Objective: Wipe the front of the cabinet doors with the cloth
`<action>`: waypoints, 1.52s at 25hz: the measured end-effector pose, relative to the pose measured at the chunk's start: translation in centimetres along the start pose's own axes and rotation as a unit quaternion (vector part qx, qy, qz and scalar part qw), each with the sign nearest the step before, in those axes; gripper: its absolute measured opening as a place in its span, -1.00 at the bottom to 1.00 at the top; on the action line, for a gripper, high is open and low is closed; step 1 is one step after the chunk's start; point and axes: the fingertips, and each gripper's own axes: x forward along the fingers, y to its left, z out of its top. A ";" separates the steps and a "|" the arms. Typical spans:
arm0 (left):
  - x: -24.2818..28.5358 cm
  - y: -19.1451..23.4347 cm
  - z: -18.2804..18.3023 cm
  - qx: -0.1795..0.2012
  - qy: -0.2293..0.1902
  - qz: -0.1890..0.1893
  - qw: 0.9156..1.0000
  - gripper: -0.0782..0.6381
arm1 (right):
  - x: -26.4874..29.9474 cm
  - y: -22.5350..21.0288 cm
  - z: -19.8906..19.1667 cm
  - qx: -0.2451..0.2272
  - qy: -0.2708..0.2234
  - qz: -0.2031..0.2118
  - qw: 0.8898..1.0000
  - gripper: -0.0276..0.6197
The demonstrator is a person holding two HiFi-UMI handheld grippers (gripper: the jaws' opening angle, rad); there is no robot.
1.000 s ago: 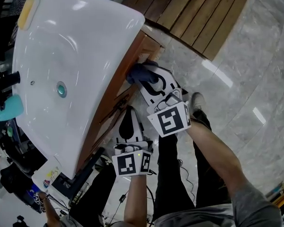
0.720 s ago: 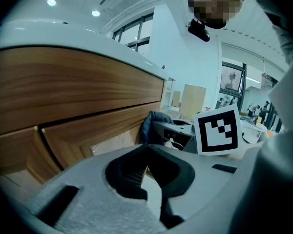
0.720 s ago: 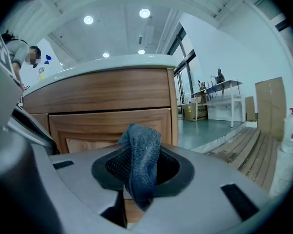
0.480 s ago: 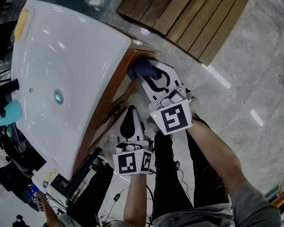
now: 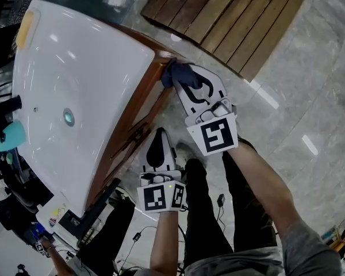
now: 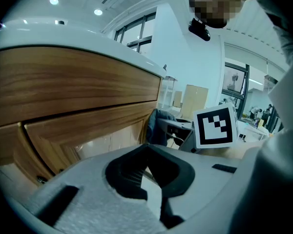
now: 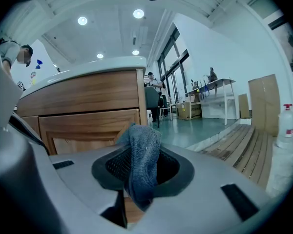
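Your right gripper point(image 5: 187, 82) pins the blue cloth point(image 7: 142, 160) against the wooden cabinet door point(image 7: 83, 126) near its corner. Your left gripper point(image 5: 159, 135), jaws together and empty, hangs below the white basin point(image 5: 75, 68).

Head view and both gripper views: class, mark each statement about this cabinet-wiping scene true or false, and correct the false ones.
1. The right gripper has its jaws shut on a blue-grey cloth. True.
2. The left gripper holds a second cloth. False: nothing is between its jaws.
3. The cloth is at the end corner of the brown wooden cabinet, just below the white basin. True.
4. The wooden slatted panel lies on top of the basin. False: it lies on the glossy stone floor beyond the cabinet.
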 end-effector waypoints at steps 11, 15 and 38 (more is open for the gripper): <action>-2.3 0.4 -0.4 -0.003 -0.006 -0.007 1.000 -0.76 | -3.4 1.4 -0.2 -0.014 0.003 -0.003 1.000 -0.63; -3.9 0.6 -0.9 -0.001 -0.007 -0.016 1.000 -0.76 | -5.6 3.1 -0.4 -0.023 0.006 -0.007 1.000 -0.63; -9.1 6.7 -4.9 -0.012 -0.024 0.025 0.999 -0.76 | -7.6 16.1 -3.5 -0.041 0.005 0.092 0.995 -0.63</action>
